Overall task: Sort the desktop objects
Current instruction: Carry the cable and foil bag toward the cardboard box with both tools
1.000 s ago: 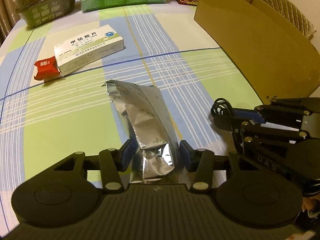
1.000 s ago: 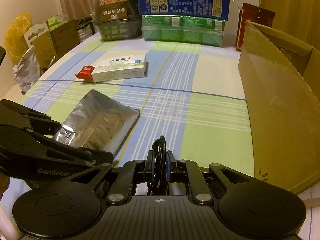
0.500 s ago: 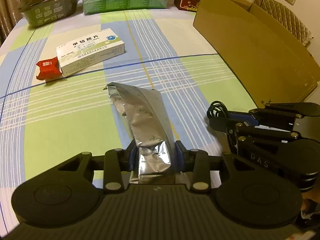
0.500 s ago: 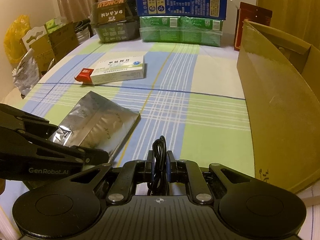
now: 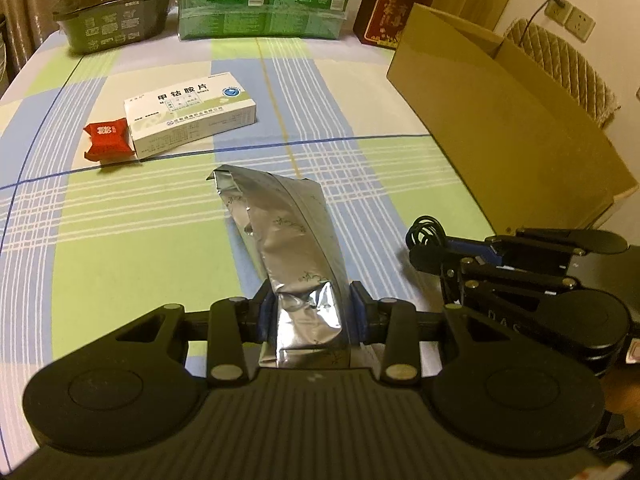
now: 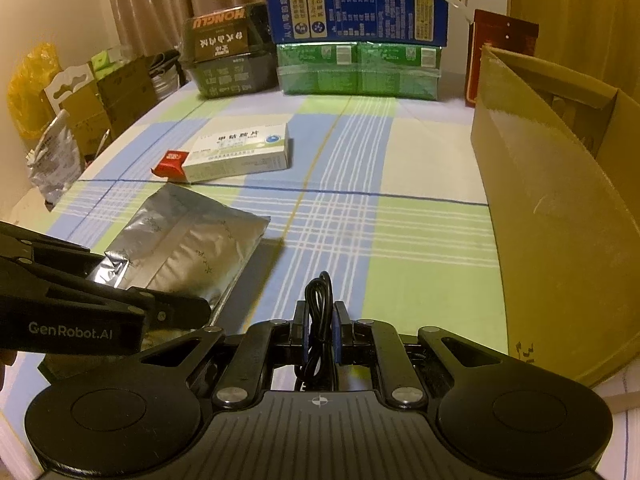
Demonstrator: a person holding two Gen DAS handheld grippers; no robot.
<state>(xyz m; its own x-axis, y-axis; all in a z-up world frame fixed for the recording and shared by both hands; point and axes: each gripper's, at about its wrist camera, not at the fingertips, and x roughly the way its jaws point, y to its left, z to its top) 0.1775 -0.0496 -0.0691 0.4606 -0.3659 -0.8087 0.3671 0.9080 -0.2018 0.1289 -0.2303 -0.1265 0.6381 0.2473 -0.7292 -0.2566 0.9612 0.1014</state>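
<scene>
My left gripper [image 5: 310, 306] is shut on the near end of a silver foil pouch [image 5: 280, 232], which rises off the checked tablecloth; the same pouch [image 6: 188, 248] shows in the right wrist view, lifted, with its shadow under it. My right gripper [image 6: 320, 320] is shut on a coiled black cable [image 6: 318, 300], and from the left wrist view that gripper [image 5: 430, 246] sits just right of the pouch. A white medicine box [image 5: 190, 114] and a small red packet [image 5: 107, 142] lie further back on the left.
An open cardboard box [image 6: 560, 216] stands along the right side of the table. Stacked green, blue and dark cartons [image 6: 356, 52] line the far edge, with a red box [image 5: 400, 4] beside them. Bags and cartons [image 6: 60, 128] crowd the floor to the left.
My left gripper has closed on the foil pouch and raised it off the cloth. The right gripper holds the cable as before, a little higher.
</scene>
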